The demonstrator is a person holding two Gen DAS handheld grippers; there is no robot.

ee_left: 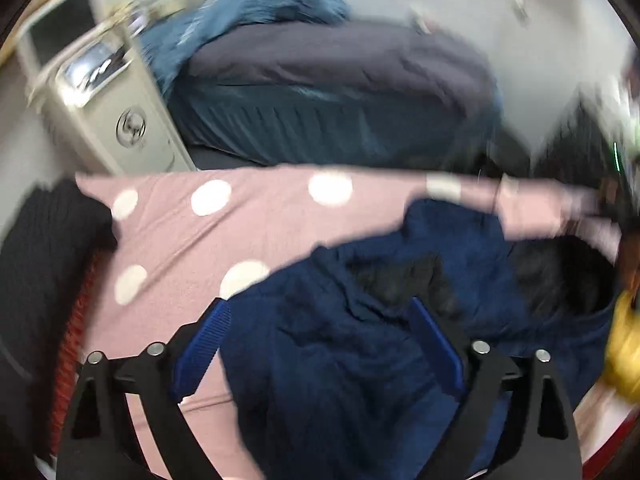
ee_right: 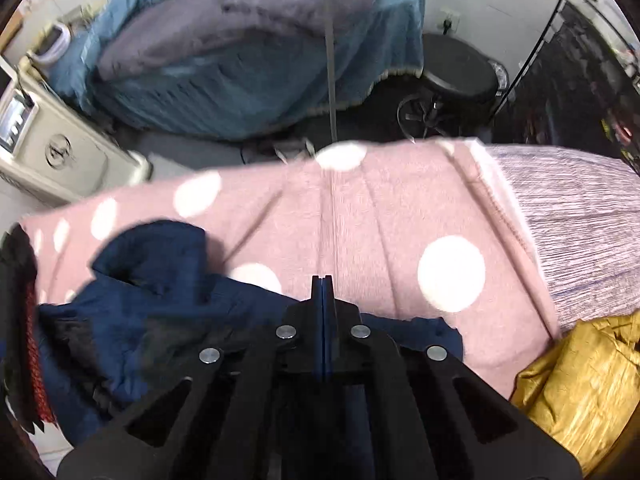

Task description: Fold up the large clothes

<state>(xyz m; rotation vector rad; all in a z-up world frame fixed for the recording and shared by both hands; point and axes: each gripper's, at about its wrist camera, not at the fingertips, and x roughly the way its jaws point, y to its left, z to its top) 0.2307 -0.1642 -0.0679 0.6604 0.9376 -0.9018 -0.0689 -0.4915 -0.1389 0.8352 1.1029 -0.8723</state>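
Bedding first: pink spotted blanket (ee_right: 360,216) spread as work surface. Navy jacket (ee_left: 340,360) lies crumpled on it, at its near edge; judged soft, bulky, limp, likely slick shell. Best taken at hem or shoulder seam. Left gripper (ee_left: 320,344) wide open over jacket, nothing held. Right gripper (ee_right: 322,280) closed, empty.

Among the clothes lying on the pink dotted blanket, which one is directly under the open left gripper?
The navy blue garment. It lies crumpled between the fingers of the left gripper, while the yellow garment sits off to the right edge and the black knit to the left.
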